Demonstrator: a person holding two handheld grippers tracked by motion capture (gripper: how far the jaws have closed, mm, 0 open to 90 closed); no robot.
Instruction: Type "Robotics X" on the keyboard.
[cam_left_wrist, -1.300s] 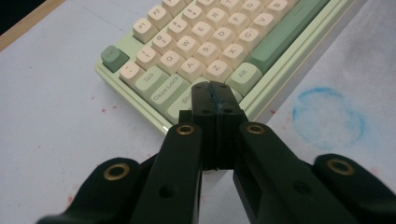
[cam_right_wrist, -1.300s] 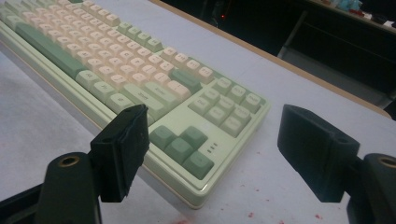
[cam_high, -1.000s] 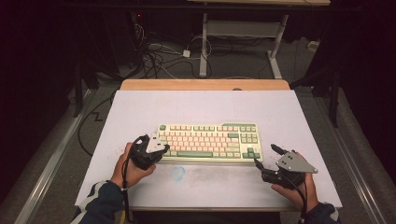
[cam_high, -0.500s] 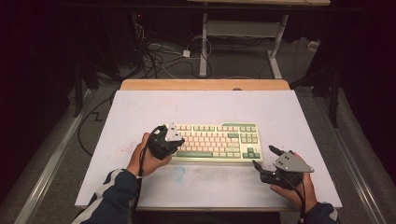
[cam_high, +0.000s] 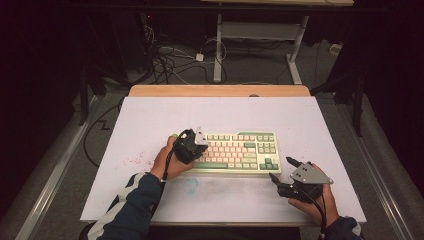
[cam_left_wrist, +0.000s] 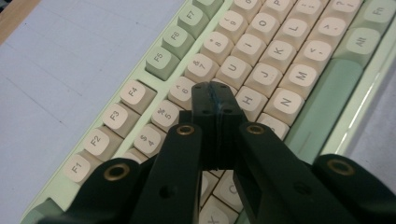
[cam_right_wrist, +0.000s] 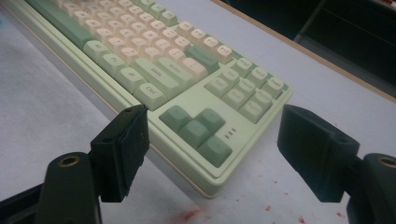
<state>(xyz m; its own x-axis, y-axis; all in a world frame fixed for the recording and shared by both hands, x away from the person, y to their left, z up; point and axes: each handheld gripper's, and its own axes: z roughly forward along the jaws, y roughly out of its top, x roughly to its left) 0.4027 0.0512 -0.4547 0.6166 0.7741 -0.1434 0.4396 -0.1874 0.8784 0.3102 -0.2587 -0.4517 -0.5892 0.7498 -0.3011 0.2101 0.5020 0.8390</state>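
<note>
Keyboard (cam_high: 239, 151) flat mid-table (cam_high: 150, 120), nothing else on mat but red specks (cam_high: 134, 161) at left. Left gripper (cam_left_wrist: 215, 95) jaws pressed together, empty, tips over G/H keys (cam_left_wrist: 250, 99). Right gripper (cam_right_wrist: 212, 144) jaws wide apart, empty, just off keyboard's near right corner.

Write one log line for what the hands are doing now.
left gripper: shut, over keyboard keys | right gripper: open, empty, at keyboard's corner | table: keyboard flat

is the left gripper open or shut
Shut: the left gripper has its jaws pressed together, nothing between them, over the keyboard.
</note>
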